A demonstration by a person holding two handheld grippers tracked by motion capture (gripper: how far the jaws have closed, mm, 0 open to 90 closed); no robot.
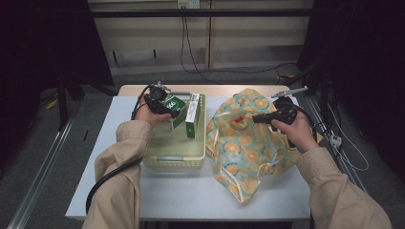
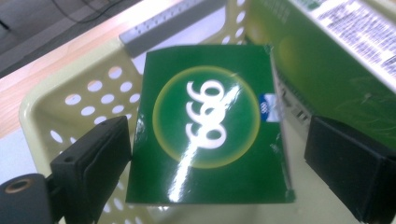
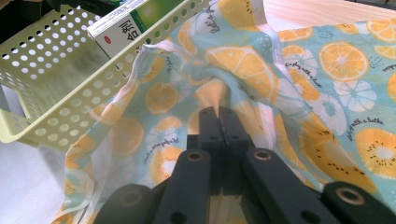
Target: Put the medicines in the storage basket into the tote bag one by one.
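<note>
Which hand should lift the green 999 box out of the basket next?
Left. The left gripper already has its jaws open on either side of the green 999 box inside the basket. The right gripper is shut on the fruit-print bag.

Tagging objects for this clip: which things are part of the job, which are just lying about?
In the job:
- green box, between the left tongs, open
- yellow basket it sits in
- fruit-print cloth bag, pinched by the shut right tongs

Lying about:
- second, longer green-and-white box in the basket
- cables on the floor beyond the table
</note>
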